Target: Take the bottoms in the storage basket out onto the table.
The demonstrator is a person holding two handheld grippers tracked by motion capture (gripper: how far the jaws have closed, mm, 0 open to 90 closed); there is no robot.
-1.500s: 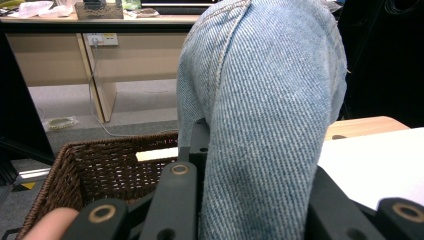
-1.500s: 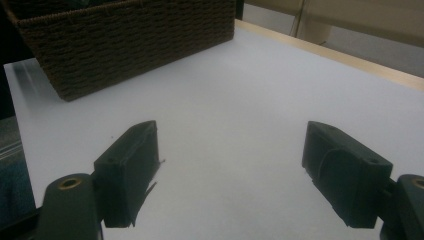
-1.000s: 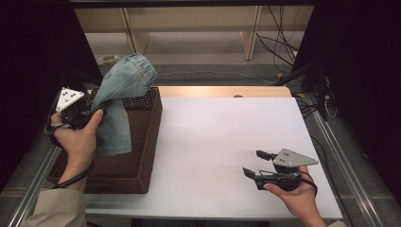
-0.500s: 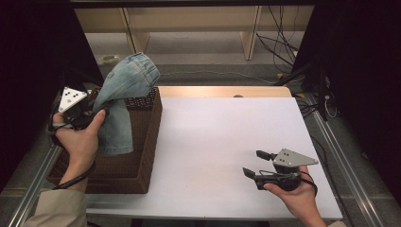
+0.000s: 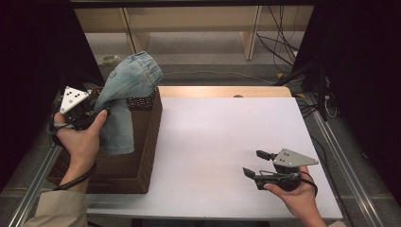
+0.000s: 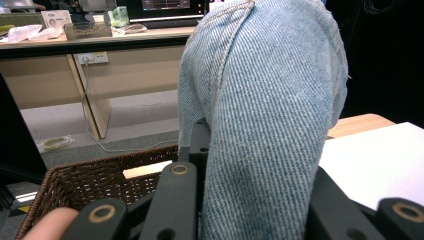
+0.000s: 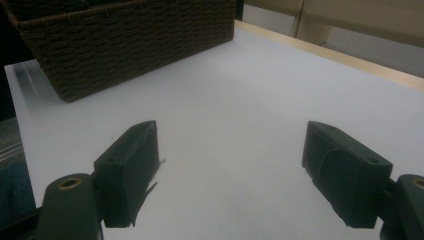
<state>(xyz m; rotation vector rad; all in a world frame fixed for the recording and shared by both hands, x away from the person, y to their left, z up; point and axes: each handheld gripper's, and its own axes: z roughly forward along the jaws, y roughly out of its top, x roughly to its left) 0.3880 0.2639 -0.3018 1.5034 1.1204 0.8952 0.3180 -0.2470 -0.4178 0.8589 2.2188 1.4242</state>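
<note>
Left gripper [image 5: 97, 111] was clamped on the jeans [image 5: 126, 101], held up over the basket [image 5: 142, 156] at the table's left edge, approx. half out. Right gripper [image 5: 257, 163] idle, jaws apart, near front-right corner. Laying jeans on table [image 5: 213, 132] not yet done.

Grey floor [image 5: 198, 52] beyond white table [image 5: 227, 137]. Light wooden shelf legs [image 5: 250, 38] standing on it, black cables [image 5: 283, 47] trailing at right. Dark curtains [image 5: 359, 71] on both sides. Wooden desk [image 6: 100, 45] behind, with monitor [image 6: 165, 7] and clutter on top. Even, soft light.
</note>
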